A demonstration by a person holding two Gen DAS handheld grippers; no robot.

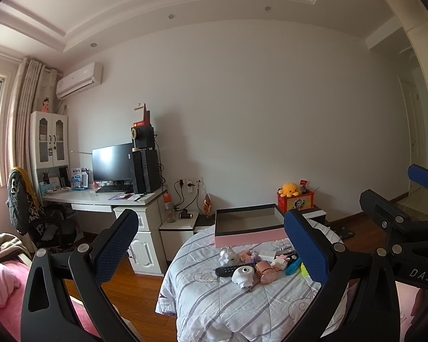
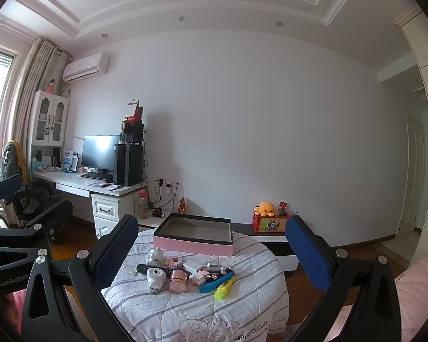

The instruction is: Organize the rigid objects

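Left gripper [image 1: 211, 249] with black frame and blue pads: fingers spread wide, nothing between them, held above the near edge of the round table covered by a white grey-striped quilt [image 2: 185, 307]. Right gripper [image 2: 211, 252]: same build, also spread wide and empty, beside the left one. Shallow rectangular pink box with black rim [image 2: 193, 233] sits at the table's far edge, open top, interior looks empty. Clutter is grouped mid-table in front of the box: black remote control [image 2: 154, 269], white round plug-in device [image 2: 156, 279], rose-gold metal cylinder [image 2: 177, 282], blue marker [image 2: 215, 282], yellow highlighter [image 2: 224, 287], small white rabbit figure [image 2: 156, 256], white flat adapter block [image 2: 191, 265].
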